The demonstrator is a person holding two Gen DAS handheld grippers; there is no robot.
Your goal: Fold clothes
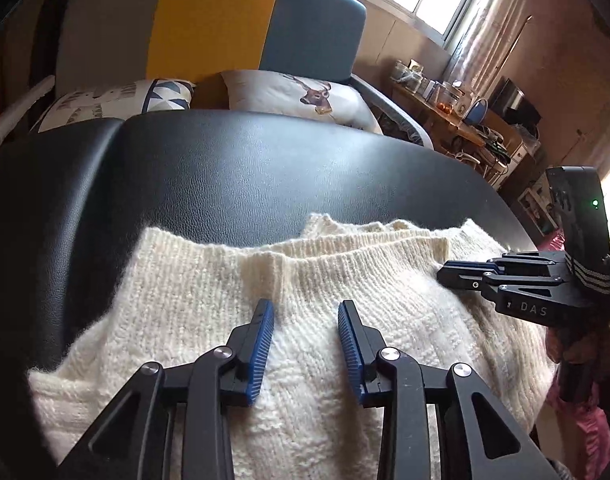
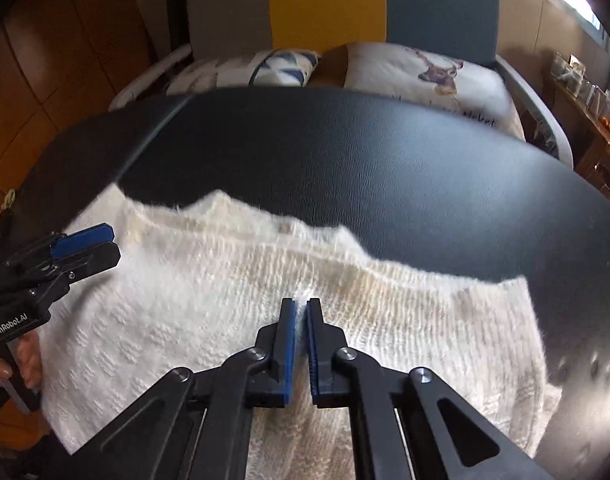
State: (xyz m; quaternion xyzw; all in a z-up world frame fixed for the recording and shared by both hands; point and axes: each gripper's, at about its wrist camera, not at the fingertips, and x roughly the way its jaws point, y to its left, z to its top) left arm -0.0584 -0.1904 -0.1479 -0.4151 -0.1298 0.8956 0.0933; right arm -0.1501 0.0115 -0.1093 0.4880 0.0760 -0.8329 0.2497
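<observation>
cream knit sweater [image 1: 305, 300] lies folded on the black surface [image 1: 233, 184], mid-frame. left gripper [image 1: 305, 310] jaws apart above it; right gripper [image 2: 301, 306] jaws nearly together, perhaps pinching knit. best lift both edges evenly.

Right tool [image 2: 301, 307] pinching fold of sweater [image 2: 209, 312], jaws nearly closed. Sweater lying on black bench [image 2: 385, 168]. Left tool [image 2: 99, 246] hovering at sweater's left edge.

A home: sofa [image 1: 225, 20], printed cushions [image 1: 301, 96] (cluttered sideboard [image 1: 457, 116] too).
</observation>
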